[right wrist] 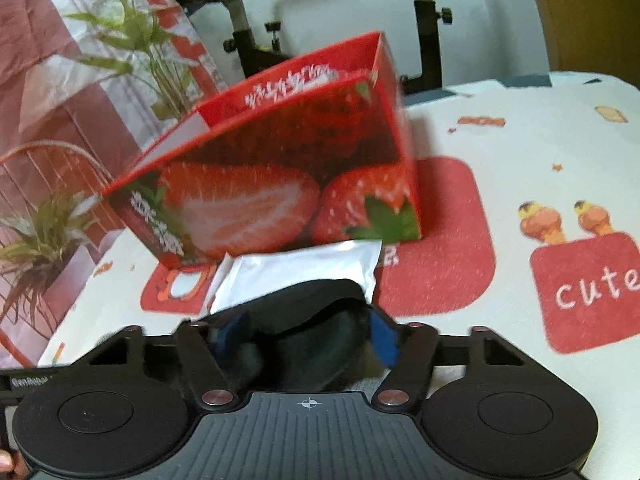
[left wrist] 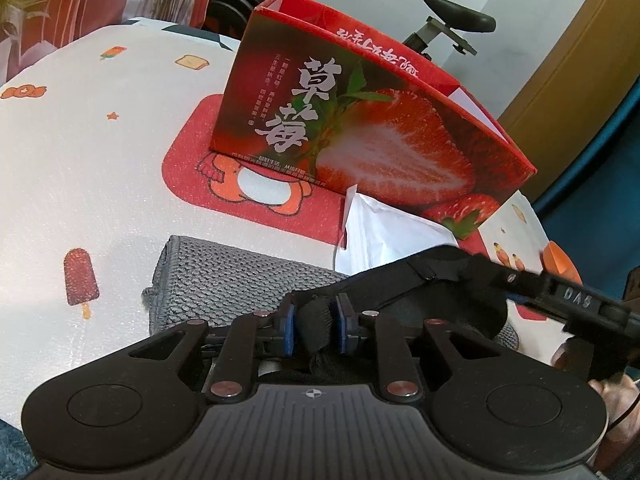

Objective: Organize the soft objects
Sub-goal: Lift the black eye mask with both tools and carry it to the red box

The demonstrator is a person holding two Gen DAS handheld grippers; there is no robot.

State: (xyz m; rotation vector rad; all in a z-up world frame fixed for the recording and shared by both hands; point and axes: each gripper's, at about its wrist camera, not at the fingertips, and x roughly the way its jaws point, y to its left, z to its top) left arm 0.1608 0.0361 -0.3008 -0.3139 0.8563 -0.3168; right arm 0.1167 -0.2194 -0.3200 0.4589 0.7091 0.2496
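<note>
A black eye mask (left wrist: 440, 308) with a strap hangs between both grippers, above a folded grey knit cloth (left wrist: 224, 280). My left gripper (left wrist: 317, 320) is shut on the mask's strap, which is bunched between the blue pads. In the right wrist view the padded body of the mask (right wrist: 312, 320) fills the gap of my right gripper (right wrist: 306, 336), and both blue pads touch its ends. A finger (left wrist: 560, 300) of the right gripper reaches in from the right. A white soft packet (right wrist: 304, 276) lies flat just beyond the mask, against the red strawberry box (left wrist: 360, 120).
The open-topped strawberry box (right wrist: 280, 168) stands on a white printed tablecloth (left wrist: 100, 180) with a red patch. Potted plants (right wrist: 132, 40) and a patterned curtain are off to one side, and an exercise bike (left wrist: 452, 24) stands behind the table.
</note>
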